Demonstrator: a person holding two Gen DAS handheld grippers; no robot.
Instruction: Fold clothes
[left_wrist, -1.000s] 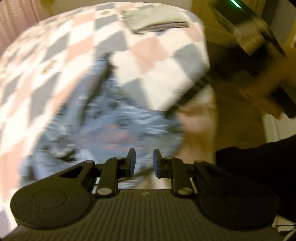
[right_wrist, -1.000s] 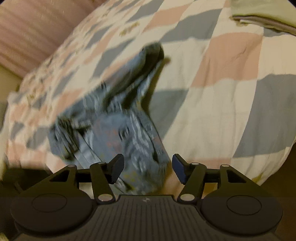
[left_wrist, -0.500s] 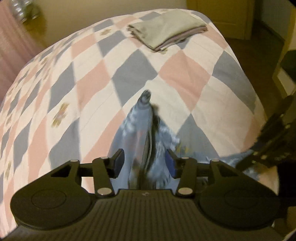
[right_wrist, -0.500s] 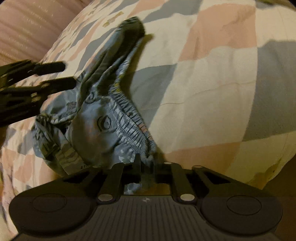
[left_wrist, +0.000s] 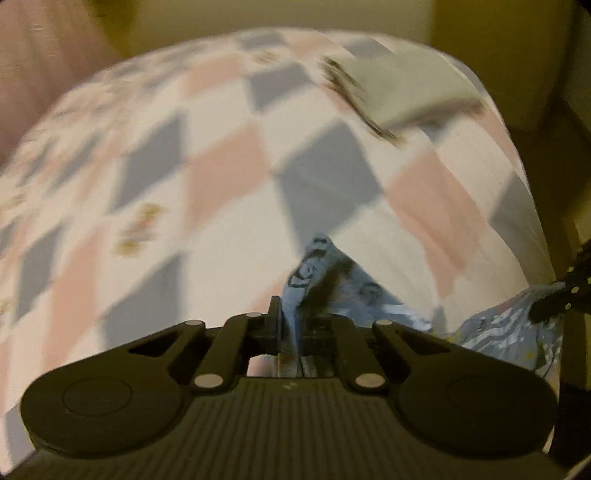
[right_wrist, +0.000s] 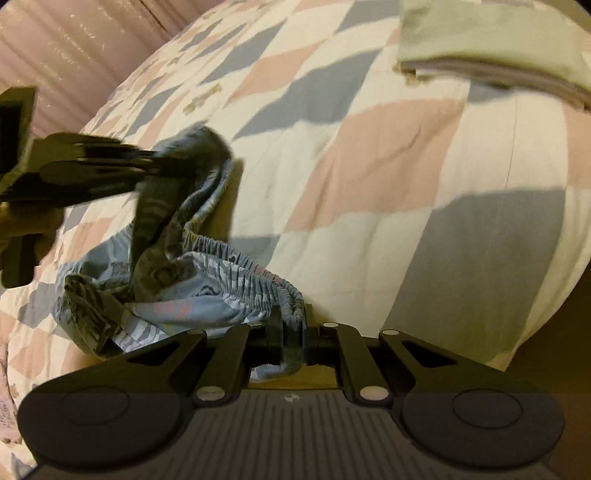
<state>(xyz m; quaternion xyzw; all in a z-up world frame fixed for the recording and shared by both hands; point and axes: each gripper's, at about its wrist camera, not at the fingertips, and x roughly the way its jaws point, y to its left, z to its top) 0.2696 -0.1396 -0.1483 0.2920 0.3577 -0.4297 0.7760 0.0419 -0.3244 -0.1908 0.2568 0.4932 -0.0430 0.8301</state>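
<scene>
Blue patterned shorts (right_wrist: 192, 288) with an elastic waistband lie crumpled near the front edge of the checked bedspread (right_wrist: 388, 184). My right gripper (right_wrist: 291, 332) is shut on the waistband. My left gripper (left_wrist: 290, 325) is shut on another edge of the shorts (left_wrist: 332, 280) and lifts it. The left gripper also shows in the right wrist view (right_wrist: 92, 170), holding the fabric up. The right gripper shows at the right edge of the left wrist view (left_wrist: 561, 295), on the fabric.
A stack of folded greenish clothes (right_wrist: 498, 48) lies at the far right of the bed; it also shows in the left wrist view (left_wrist: 406, 88). A pink curtain (right_wrist: 74, 55) hangs behind the bed. The bed's front edge drops off at the right.
Both grippers have closed on the shorts: the right one first, then the left. The left gripper has raised its edge of the fabric.
</scene>
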